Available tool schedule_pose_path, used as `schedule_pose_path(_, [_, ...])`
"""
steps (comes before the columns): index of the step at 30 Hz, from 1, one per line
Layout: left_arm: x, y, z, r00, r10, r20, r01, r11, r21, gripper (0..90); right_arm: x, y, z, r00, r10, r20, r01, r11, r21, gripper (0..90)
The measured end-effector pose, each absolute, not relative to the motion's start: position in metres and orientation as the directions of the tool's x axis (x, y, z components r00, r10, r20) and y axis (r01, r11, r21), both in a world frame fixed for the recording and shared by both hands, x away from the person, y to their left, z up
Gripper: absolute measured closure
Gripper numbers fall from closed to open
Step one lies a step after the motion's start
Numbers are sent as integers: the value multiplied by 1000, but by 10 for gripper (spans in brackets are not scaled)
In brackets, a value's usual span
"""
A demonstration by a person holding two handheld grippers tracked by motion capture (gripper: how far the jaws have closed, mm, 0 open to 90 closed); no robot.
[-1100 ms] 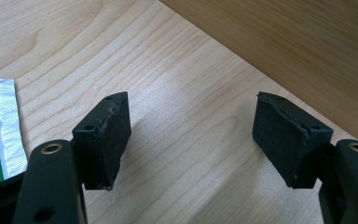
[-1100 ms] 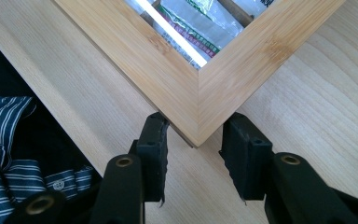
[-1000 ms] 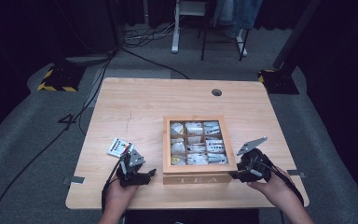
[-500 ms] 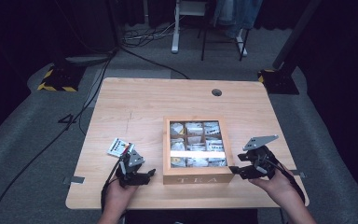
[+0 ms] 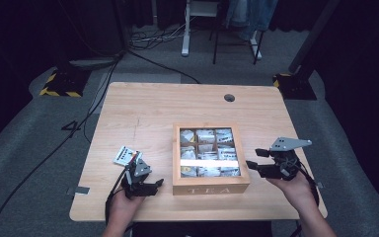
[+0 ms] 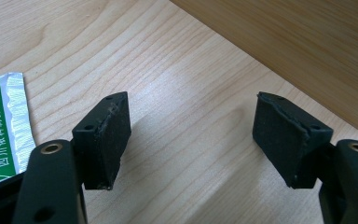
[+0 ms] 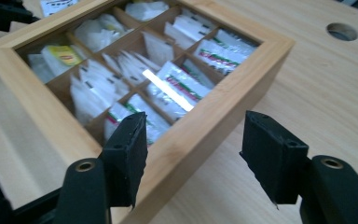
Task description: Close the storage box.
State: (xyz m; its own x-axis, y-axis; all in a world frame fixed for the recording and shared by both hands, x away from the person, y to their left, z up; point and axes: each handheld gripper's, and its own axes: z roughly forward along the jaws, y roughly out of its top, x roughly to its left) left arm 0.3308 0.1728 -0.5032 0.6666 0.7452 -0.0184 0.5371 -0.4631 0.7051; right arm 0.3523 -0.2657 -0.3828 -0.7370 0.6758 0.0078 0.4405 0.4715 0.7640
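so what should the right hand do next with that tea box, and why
Probably ease the right gripper clear of the tea box or re-grip its rim. Its fingers have just been opening, one over the frame, one outside it, pressing on nothing. The lid looks shut, glass glaring. The left gripper waits open beside the tea packet.
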Motion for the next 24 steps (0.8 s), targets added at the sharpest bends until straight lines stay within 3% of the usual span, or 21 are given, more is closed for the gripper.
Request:
schedule_pose_path(12, [331, 174, -503, 671, 742, -20, 536, -466, 704, 282, 384, -305, -408, -651, 758, 48, 490, 371, 788, 394])
schedule_pose_path(24, [332, 176, -503, 671, 741, -17, 533, -467, 705, 278, 402, -327, -434, -584, 811, 42, 528, 341, 778, 380])
